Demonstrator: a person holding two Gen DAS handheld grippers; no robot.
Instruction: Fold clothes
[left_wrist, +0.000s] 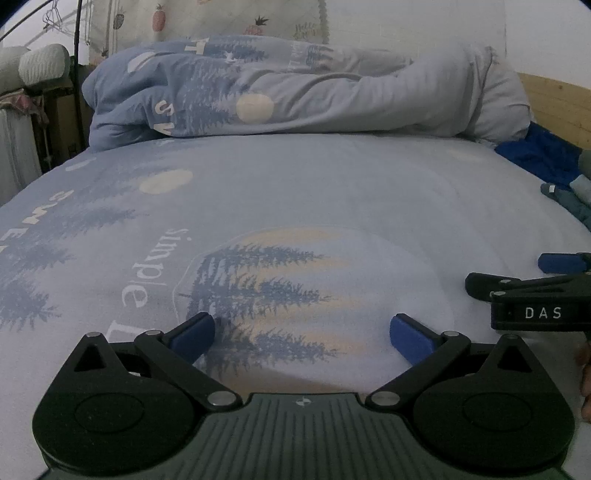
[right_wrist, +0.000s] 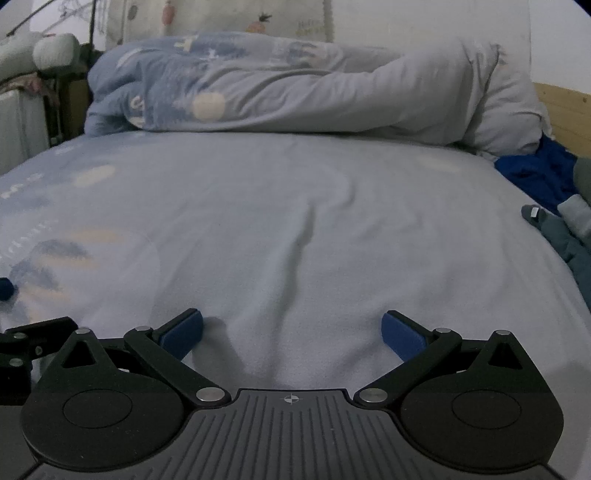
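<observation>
Both hand-held grippers stood wide apart and empty over the bed (right_wrist: 295, 206): the left hand-held gripper (left_wrist: 302, 332) and the right hand-held gripper (right_wrist: 291, 332). The clothes (right_wrist: 569, 236), a dark teal heap, lay at about two o'clock by the bed's right edge. Probably the right one was nearer to them.

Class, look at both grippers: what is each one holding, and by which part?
Nothing. The left gripper and right gripper are both open over the bedsheet, with no clothing between their fingers.
</observation>
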